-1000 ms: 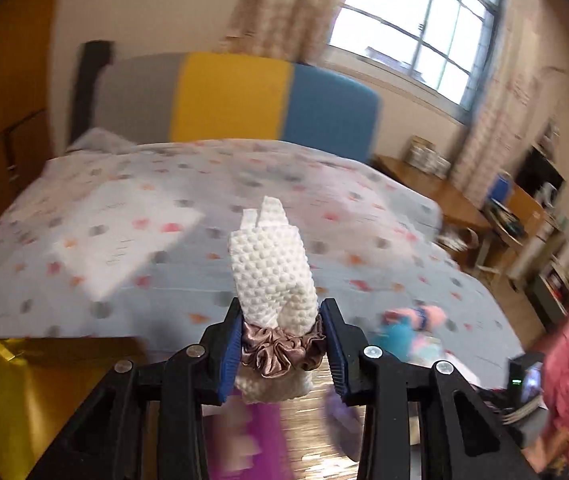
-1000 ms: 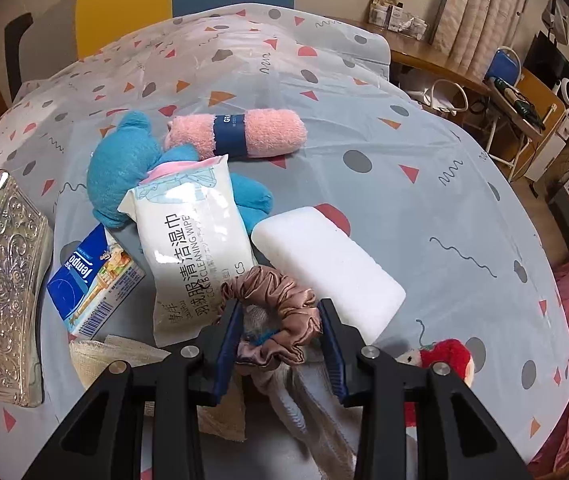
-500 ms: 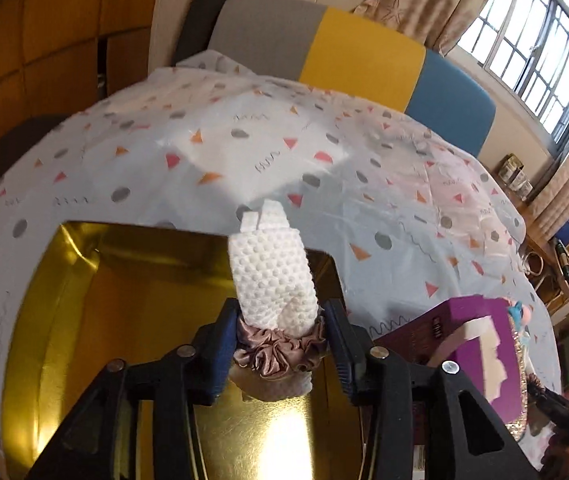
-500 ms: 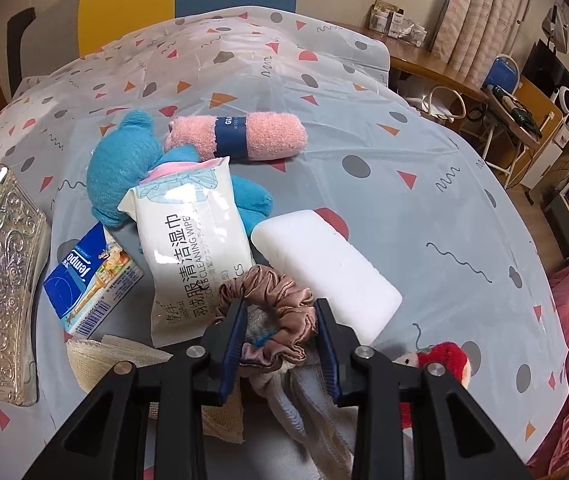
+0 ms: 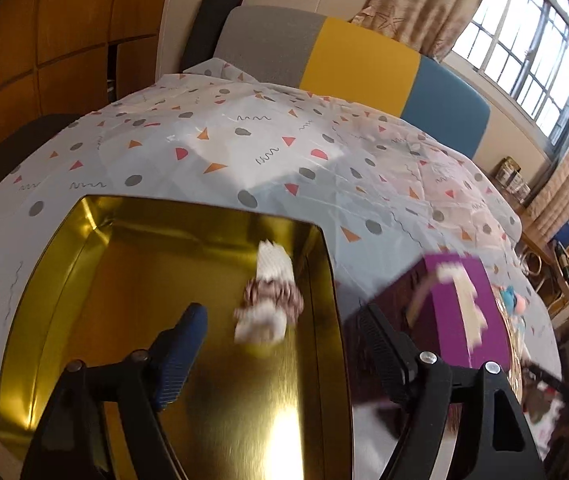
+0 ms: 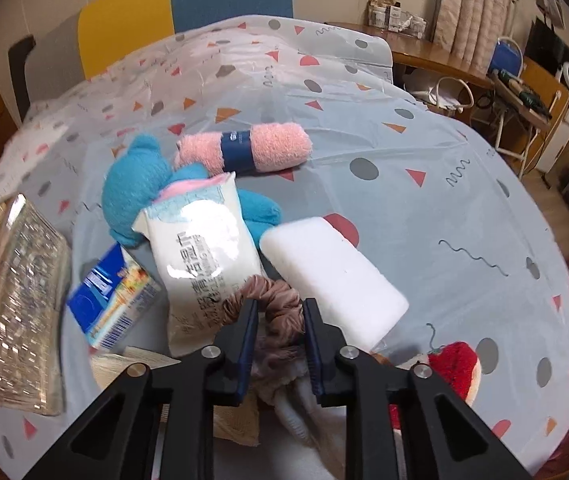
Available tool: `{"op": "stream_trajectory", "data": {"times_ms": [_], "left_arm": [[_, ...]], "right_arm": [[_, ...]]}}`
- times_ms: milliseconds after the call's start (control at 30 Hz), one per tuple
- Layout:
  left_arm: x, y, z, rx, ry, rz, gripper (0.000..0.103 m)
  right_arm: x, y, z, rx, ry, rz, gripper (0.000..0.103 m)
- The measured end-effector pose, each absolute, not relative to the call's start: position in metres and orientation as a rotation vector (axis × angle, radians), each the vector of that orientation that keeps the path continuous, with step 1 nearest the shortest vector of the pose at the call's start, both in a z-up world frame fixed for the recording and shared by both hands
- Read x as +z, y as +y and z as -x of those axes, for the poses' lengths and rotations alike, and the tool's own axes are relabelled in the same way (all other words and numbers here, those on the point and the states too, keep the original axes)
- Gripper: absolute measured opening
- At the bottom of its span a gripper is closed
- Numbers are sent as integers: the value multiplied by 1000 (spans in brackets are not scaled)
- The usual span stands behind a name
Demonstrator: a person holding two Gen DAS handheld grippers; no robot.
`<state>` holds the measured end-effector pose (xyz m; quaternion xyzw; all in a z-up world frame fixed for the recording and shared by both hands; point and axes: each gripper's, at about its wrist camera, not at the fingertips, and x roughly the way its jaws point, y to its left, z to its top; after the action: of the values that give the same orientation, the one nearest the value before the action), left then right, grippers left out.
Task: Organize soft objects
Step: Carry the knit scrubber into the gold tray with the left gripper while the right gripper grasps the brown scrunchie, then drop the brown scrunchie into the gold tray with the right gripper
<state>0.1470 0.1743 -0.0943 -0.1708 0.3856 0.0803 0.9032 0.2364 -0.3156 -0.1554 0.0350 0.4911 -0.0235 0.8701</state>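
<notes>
My left gripper (image 5: 280, 316) is open over a gold tin (image 5: 64, 248) on the bed. A white waffle cloth roll bound by a brown scrunchie (image 5: 268, 300) lies blurred inside the tin, between the spread fingers. My right gripper (image 6: 280, 308) is shut on a brown satin scrunchie (image 6: 280, 300) amid a pile of soft things: a blue plush toy (image 6: 136, 184), a pink rolled towel (image 6: 244, 148), a wet-wipes pack (image 6: 204, 248), a white sponge block (image 6: 332, 276) and a red plush (image 6: 454, 364).
A purple box (image 5: 452, 304) stands right of the gold tin. An ornate silver lid (image 6: 12, 312) and a blue tissue pack (image 6: 112, 304) lie left of the pile. A patterned sheet (image 6: 444, 152) covers the bed. A desk (image 6: 464, 72) stands beyond the bed.
My left gripper opened and let the cloth roll drop into the gold tin. My right gripper closed tighter on the brown scrunchie and lifted slightly.
</notes>
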Motion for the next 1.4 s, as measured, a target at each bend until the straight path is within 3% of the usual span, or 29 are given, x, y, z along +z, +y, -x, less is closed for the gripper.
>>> {"op": "stream_trajectory", "data": {"times_ms": [67,400,933,1400], "left_arm": [[-95,168,-132,159,799,348,79],[-92,135,-91,81,807,273,79],[-93,102,-67,-4,809,184,79],[-96,141,-41,42,782,267,79]], "right_arm": [[-153,-318,-236,-40,1017,-99,14],[-146,-341,-234,-5,975,-292,8],[-131,-335,-235,-32,929,-275,8],[-21,-173,-273,262,776,-198,8]]}}
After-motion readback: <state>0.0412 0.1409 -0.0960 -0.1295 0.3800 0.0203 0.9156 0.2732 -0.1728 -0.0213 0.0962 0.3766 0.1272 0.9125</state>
